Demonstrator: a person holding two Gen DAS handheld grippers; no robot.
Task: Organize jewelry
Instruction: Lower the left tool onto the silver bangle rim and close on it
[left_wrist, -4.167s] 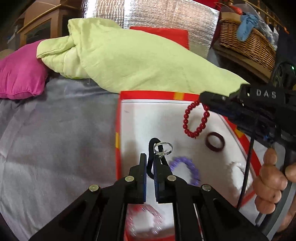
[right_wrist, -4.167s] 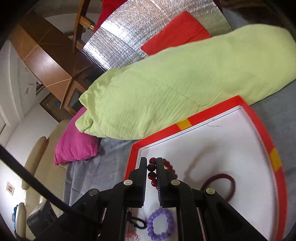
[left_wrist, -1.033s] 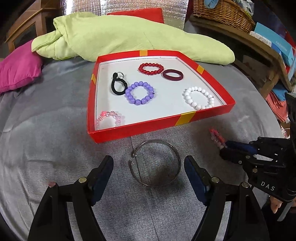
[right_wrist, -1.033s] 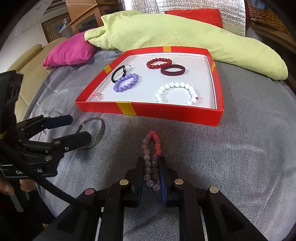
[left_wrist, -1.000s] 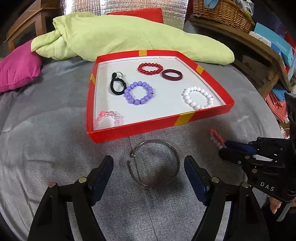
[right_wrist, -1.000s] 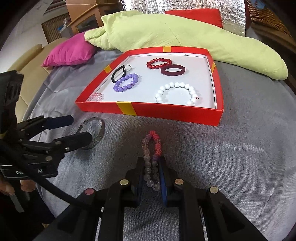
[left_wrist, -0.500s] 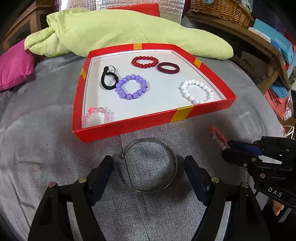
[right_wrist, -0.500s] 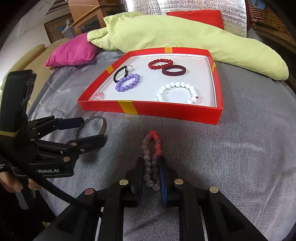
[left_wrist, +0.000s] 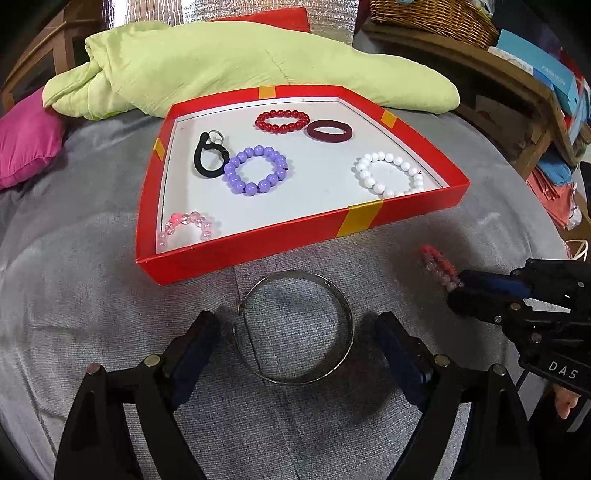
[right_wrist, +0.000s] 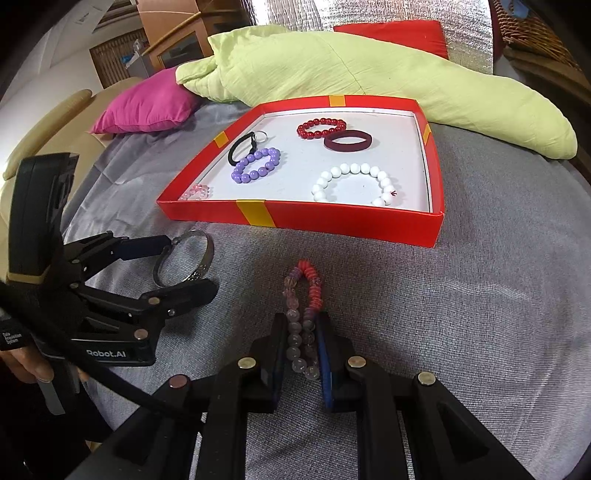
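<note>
A silver open bangle (left_wrist: 291, 274) lies on the grey cloth in front of the red tray (left_wrist: 258, 254). My left gripper (left_wrist: 297, 325) straddles it with jaws opening; both pads stand clear of its rim. In the right wrist view the bangle (right_wrist: 207, 254) sits between the left gripper's (right_wrist: 192, 264) fingers. My right gripper (right_wrist: 301, 332) is shut on a pink and clear bead bracelet (right_wrist: 310, 280) resting on the cloth. The tray holds red beads (left_wrist: 282, 121), a dark red band (left_wrist: 329, 132), purple beads (left_wrist: 255, 170), white beads (left_wrist: 388, 175), a black hair tie (left_wrist: 207, 157) and pink beads (left_wrist: 186, 225).
A pale green blanket (left_wrist: 240, 66) is heaped behind the tray, with a magenta cushion (left_wrist: 26, 144) at the left. A wooden shelf with a wicker basket (left_wrist: 432, 14) stands at the right. A hand (right_wrist: 22, 358) holds the left gripper's handle.
Four seconds ago both grippers held the hair tie and red beads over the tray; those now lie in it. Over the last second the left jaws widened slightly around the bangle; the right gripper stayed still.
</note>
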